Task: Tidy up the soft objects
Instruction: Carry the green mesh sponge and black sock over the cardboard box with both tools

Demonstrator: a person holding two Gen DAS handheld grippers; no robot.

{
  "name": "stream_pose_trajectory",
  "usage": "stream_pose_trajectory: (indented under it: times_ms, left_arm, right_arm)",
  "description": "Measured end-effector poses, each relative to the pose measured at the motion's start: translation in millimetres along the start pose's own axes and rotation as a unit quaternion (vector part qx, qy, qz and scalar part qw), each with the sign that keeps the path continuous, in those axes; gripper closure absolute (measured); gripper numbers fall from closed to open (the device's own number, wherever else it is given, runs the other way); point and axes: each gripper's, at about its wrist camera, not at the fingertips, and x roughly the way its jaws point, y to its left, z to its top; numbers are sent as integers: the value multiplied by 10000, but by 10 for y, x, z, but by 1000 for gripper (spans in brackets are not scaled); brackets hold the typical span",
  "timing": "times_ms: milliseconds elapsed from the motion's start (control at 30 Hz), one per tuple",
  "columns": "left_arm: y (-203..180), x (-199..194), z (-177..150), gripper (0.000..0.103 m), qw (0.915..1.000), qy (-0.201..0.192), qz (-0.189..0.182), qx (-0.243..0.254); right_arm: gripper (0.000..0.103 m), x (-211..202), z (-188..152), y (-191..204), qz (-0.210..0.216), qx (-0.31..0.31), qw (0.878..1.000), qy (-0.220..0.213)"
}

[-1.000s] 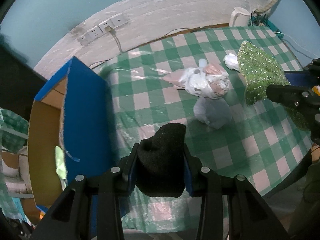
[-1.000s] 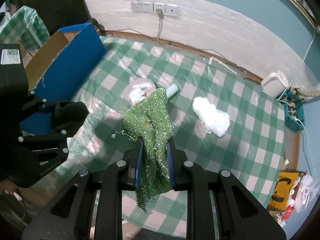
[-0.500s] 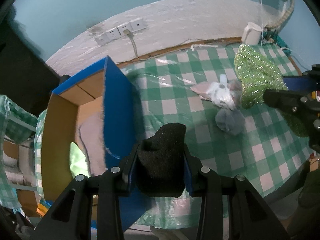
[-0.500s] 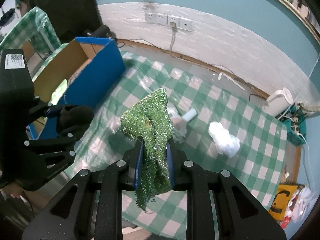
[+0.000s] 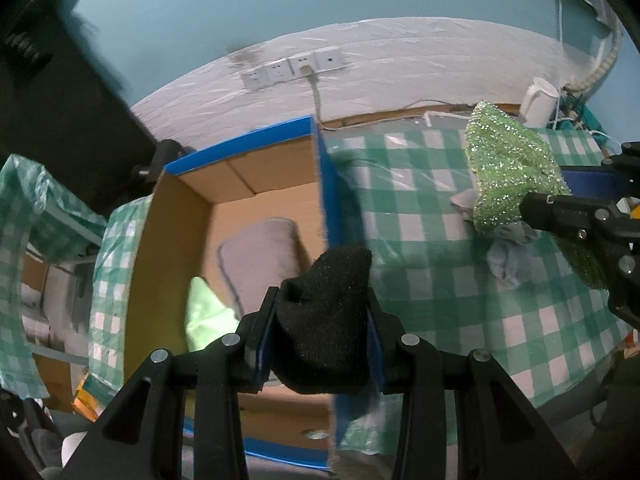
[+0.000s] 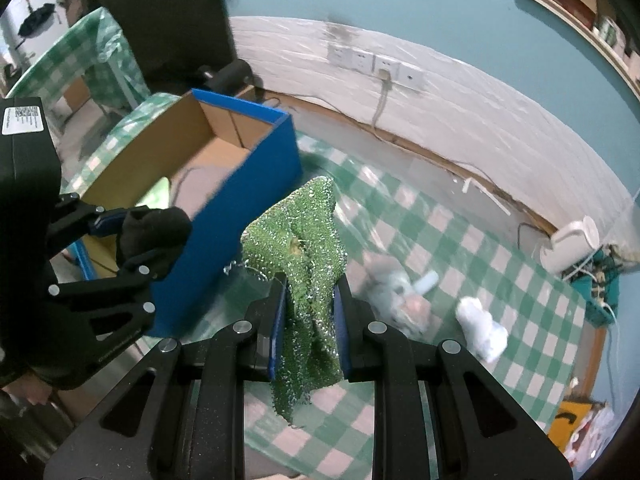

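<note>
Carrying is the step in hand: two soft things are held up and are being brought to the box. On the left, an open cardboard box (image 5: pixel 176 216) with blue outer walls is seen at the table's left end. A grey cloth (image 5: pixel 260 256) and a light green cloth (image 5: pixel 204 316) are already lying inside it. The left gripper (image 5: pixel 320 344) is pinched on a black knit sock (image 5: pixel 326 320), which is held up right by the box's blue wall. Next, the sock should be moved over the open top and let go, it is judged. To the right, the right gripper (image 6: pixel 310 320) is squeezed on a sparkly green cloth (image 6: pixel 300 248), held above the table. A few soft things are left on the green and white checked tablecloth (image 6: pixel 480 280): a pale grey bundle (image 6: pixel 394 292) and a white fluffy lump (image 6: pixel 482 328). A white kettle (image 6: pixel 572 244) is stood at the far right edge. Wall sockets (image 6: pixel 374 66) are seen on the wall behind.
</note>
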Motion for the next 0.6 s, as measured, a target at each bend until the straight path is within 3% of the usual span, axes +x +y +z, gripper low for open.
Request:
stream_pose_trajectory:
  times_ms: [600]
  left_arm:
    - [833,150,-260,64,9972,119,186,-720]
  right_arm:
    - [83,255,541,849,300,-652,9974,37]
